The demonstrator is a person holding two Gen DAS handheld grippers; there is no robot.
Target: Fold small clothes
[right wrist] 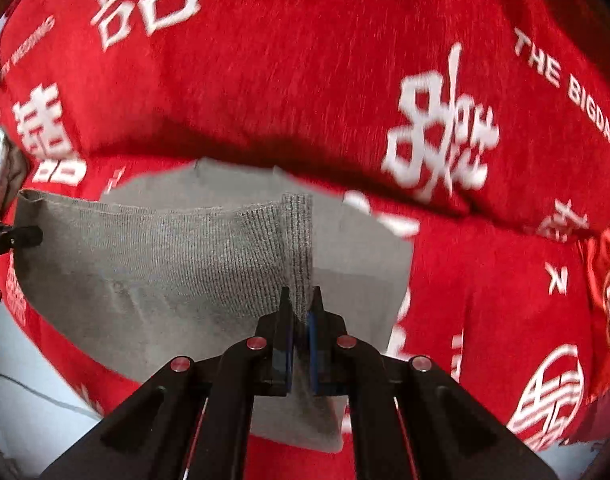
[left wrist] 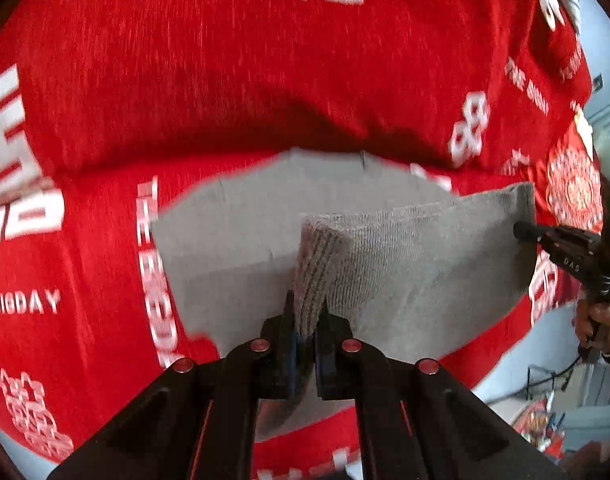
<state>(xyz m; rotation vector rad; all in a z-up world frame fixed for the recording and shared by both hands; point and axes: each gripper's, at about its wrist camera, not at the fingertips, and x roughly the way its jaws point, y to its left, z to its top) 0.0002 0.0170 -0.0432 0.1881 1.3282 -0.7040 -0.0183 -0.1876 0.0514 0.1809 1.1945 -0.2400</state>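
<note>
Left gripper: my left gripper (left wrist: pixel 307 312) is closed tight on a ribbed edge of the grey garment (left wrist: pixel 405 264); the knit is bunched between its two fingers.
Right gripper: my right gripper (right wrist: pixel 301 300) is also closed on a ribbed edge of the same garment (right wrist: pixel 145 264), with almost no gap left between the fingers.
Garment place: the grey garment is held up by both grippers and hangs stretched between them. Behind it I see a flatter grey area on the red cloth (left wrist: pixel 265 80); I cannot tell if it is another layer of the same garment.
Only in left view: I see the other gripper from the side at the right edge, its tip touching the far end of the garment, and the hand (left wrist: pixel 597 320) that holds it. Some cables and small items lie on a pale floor at the lower right, too blurred to name.
Only in right view: the words "THE BIGDAY" read clearly on the red cloth (right wrist: pixel 305 60), and a round white emblem (right wrist: pixel 553 392) is printed at the lower right.
Surface: red cloth with white characters, with a thick fold across the middle.
Containers: I cannot make out any in either view.
</note>
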